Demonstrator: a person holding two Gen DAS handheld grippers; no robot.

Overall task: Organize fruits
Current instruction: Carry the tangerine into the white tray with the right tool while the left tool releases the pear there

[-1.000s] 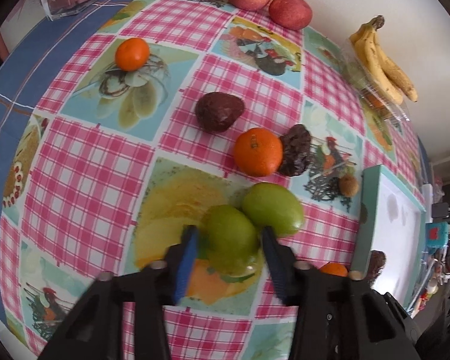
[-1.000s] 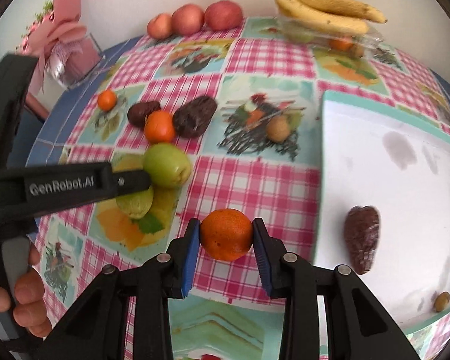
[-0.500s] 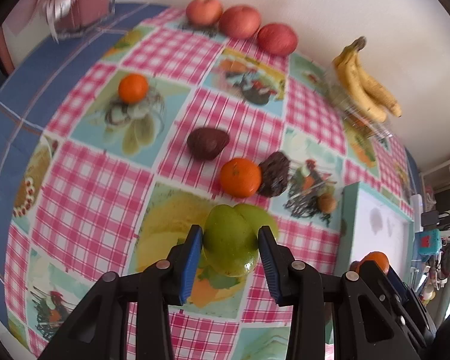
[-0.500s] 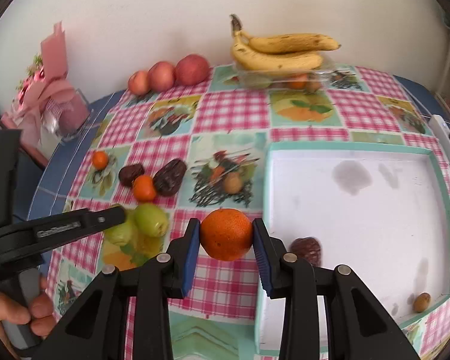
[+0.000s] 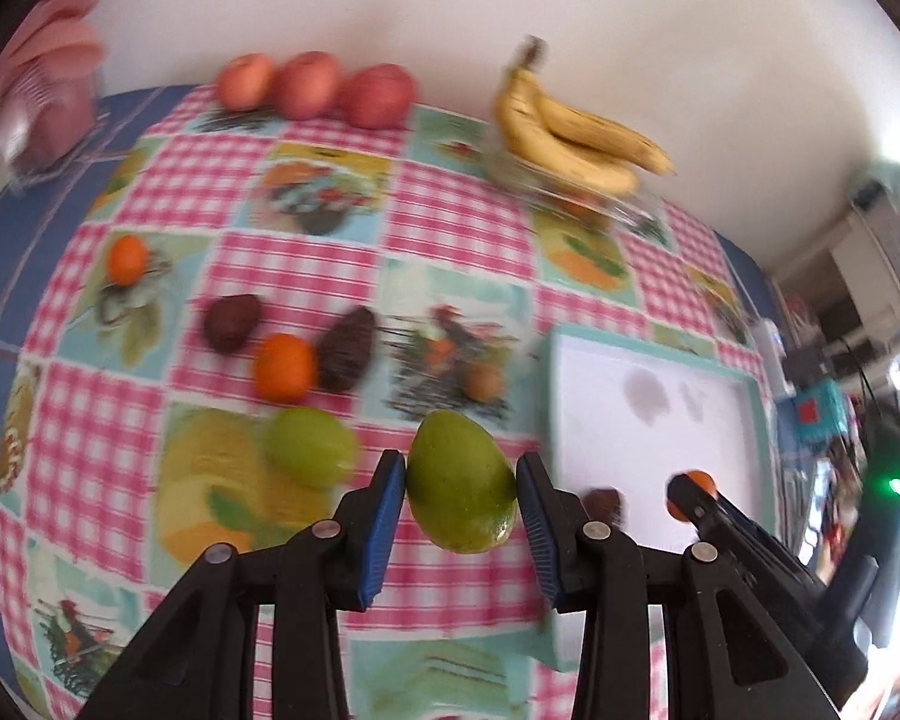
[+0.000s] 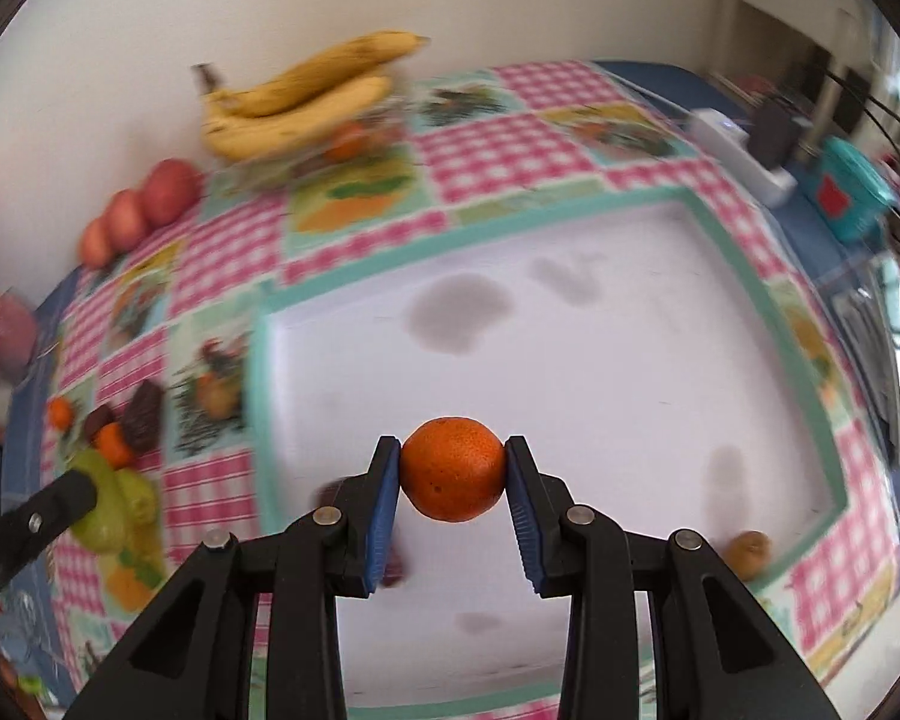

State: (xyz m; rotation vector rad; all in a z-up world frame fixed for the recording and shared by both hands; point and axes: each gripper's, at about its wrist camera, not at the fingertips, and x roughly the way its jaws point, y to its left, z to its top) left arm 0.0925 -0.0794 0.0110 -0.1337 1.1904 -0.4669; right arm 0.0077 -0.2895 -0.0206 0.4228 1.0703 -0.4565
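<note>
Fruits split between both tongs and the counter (image 5: 450,222). Left tongs (image 5: 461,483) clenched on a green mango (image 5: 461,480), pads on both its sides, fruit held above the checked cloth just left of the tray (image 5: 744,378). Right tongs (image 6: 452,477) clenched on an orange (image 6: 452,468), held over the white tray (image 6: 570,360) floor. In the tray: a dark fruit (image 5: 604,501) near its front-left part, mostly hidden behind the right tongs in the right view, and a small brown fruit (image 6: 747,552) by the front-right rim. On the cloth, left view: second green mango (image 5: 312,447) beside the held one, an orange (image 5: 285,366) between two dark fruits (image 5: 232,321) (image 5: 348,348), a small orange (image 5: 127,260) further left, a small brown fruit (image 5: 485,381) near the tray's left rim. Three red apples (image 5: 315,84) in a row at the wall. Bananas (image 5: 576,132) on a clear container at the back. Both views motion-blurred.
</note>
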